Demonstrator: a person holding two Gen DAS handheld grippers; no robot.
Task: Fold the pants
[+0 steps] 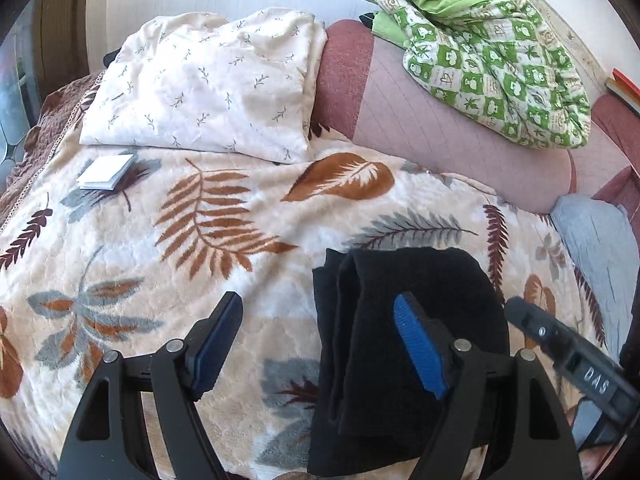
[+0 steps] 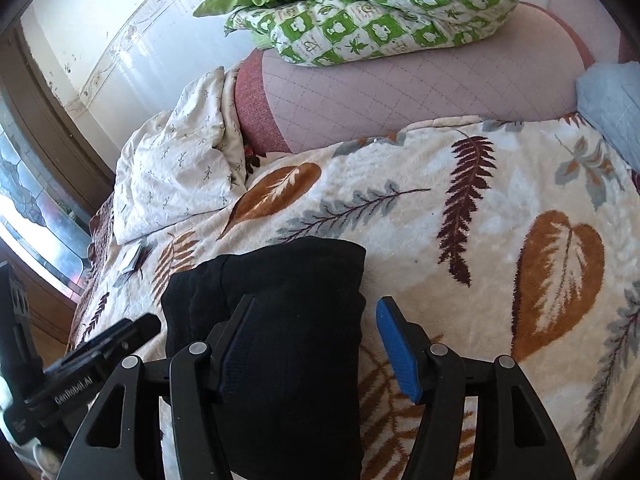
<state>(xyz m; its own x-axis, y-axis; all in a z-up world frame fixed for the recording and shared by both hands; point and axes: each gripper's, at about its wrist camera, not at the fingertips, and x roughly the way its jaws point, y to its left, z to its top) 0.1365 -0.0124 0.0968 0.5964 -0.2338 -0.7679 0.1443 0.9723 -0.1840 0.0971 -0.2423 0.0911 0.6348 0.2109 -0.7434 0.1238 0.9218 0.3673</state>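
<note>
Black pants [image 1: 404,344] lie folded in a compact stack on the leaf-patterned blanket [image 1: 200,240]. My left gripper [image 1: 320,332] is open, its right finger over the pants' left part, its left finger over the blanket. My right gripper [image 2: 316,336] is open above the same pants [image 2: 280,320], its left finger over the fabric and its right finger over the blanket [image 2: 480,260]. Neither holds the cloth. The right gripper's body shows at the left view's lower right [image 1: 568,352].
A white pillow [image 1: 208,88] and a small white booklet [image 1: 106,172] lie at the far left. A green checked quilt [image 1: 492,52] sits on a pink cushion [image 1: 440,128]. A light blue cloth [image 1: 596,248] is at the right edge. A window is at the left.
</note>
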